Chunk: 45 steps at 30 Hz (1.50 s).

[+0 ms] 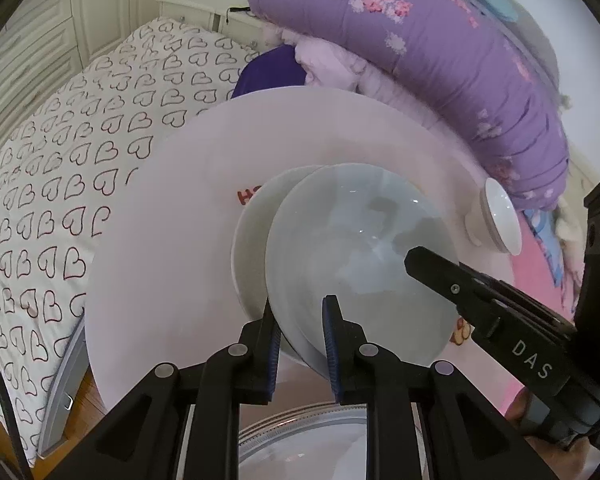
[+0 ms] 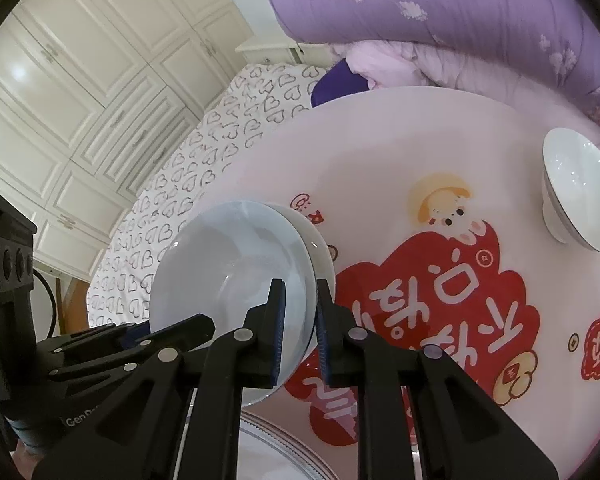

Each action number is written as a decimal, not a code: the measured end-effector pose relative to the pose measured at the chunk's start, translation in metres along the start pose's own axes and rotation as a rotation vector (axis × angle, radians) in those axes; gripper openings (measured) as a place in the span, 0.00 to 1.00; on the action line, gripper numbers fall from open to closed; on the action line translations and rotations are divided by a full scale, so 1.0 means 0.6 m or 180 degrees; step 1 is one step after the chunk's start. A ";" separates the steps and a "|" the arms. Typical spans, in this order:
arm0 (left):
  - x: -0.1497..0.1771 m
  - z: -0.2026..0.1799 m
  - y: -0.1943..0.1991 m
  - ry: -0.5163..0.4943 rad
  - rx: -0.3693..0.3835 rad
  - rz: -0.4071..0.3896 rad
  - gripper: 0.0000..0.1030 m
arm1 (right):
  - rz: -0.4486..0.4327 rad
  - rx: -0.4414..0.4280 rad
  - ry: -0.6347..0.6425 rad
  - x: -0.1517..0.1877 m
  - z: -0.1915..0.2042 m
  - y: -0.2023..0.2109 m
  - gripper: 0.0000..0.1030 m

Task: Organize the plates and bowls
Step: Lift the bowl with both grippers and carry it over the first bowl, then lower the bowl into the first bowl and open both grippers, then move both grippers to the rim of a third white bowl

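Both grippers hold the same pale blue bowl (image 1: 360, 264) by opposite sides of its rim. It is nested in a white bowl (image 1: 250, 248) just behind it, over the round table (image 1: 160, 264). My left gripper (image 1: 300, 344) is shut on the near rim. My right gripper (image 2: 300, 328) is shut on the bowl (image 2: 236, 276) too; its black finger shows in the left wrist view (image 1: 452, 280). A second white bowl (image 2: 580, 192) stands alone at the table's far right. A silver-rimmed plate (image 1: 324, 448) lies below the grippers.
The table top carries a red cartoon print (image 2: 440, 312). Behind it are a heart-patterned bed (image 1: 60, 200), a rolled purple quilt (image 1: 440, 40) and white wardrobe doors (image 2: 80, 100).
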<state>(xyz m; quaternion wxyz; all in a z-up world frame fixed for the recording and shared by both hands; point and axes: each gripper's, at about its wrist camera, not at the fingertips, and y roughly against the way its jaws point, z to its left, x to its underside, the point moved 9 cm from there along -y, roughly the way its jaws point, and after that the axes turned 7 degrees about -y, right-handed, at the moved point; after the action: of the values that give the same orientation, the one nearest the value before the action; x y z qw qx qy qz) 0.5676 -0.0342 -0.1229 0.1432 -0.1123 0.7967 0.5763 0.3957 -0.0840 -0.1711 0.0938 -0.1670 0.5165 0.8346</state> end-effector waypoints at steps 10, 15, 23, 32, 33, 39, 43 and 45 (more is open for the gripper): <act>0.001 0.007 -0.008 0.0007 0.0047 -0.0003 0.25 | -0.0001 -0.0050 0.0037 0.000 0.003 -0.005 0.31; 0.004 0.016 0.011 0.0014 0.0077 -0.0072 0.43 | -0.0085 -0.0099 -0.0024 -0.007 -0.004 0.005 0.54; 0.009 0.053 0.058 0.0244 0.0072 -0.0387 0.90 | -0.0390 -0.0400 -0.0380 -0.031 -0.045 0.057 1.00; 0.046 0.068 0.091 0.0295 0.0171 -0.0510 0.90 | -0.0536 -0.0631 -0.0458 -0.027 -0.052 0.094 1.00; 0.048 0.063 0.095 0.0278 0.0162 -0.0526 0.90 | -0.0539 -0.0610 -0.0445 -0.025 -0.053 0.097 1.00; 0.061 0.025 0.110 0.0089 0.0090 -0.0642 0.90 | -0.0712 -0.0444 -0.0429 -0.021 -0.080 0.125 1.00; 0.067 -0.004 0.116 -0.0027 0.0072 -0.0707 0.92 | -0.0901 -0.0389 -0.0468 -0.023 -0.109 0.162 1.00; 0.070 -0.018 0.118 -0.0077 0.0077 -0.0725 0.92 | -0.0993 -0.0262 -0.0475 -0.025 -0.131 0.182 1.00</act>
<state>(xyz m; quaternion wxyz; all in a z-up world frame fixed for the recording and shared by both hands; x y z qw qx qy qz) 0.5031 -0.0231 -0.0722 0.2188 -0.1934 0.7839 0.5479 0.3878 -0.2032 -0.1073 0.2533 -0.1864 0.4414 0.8404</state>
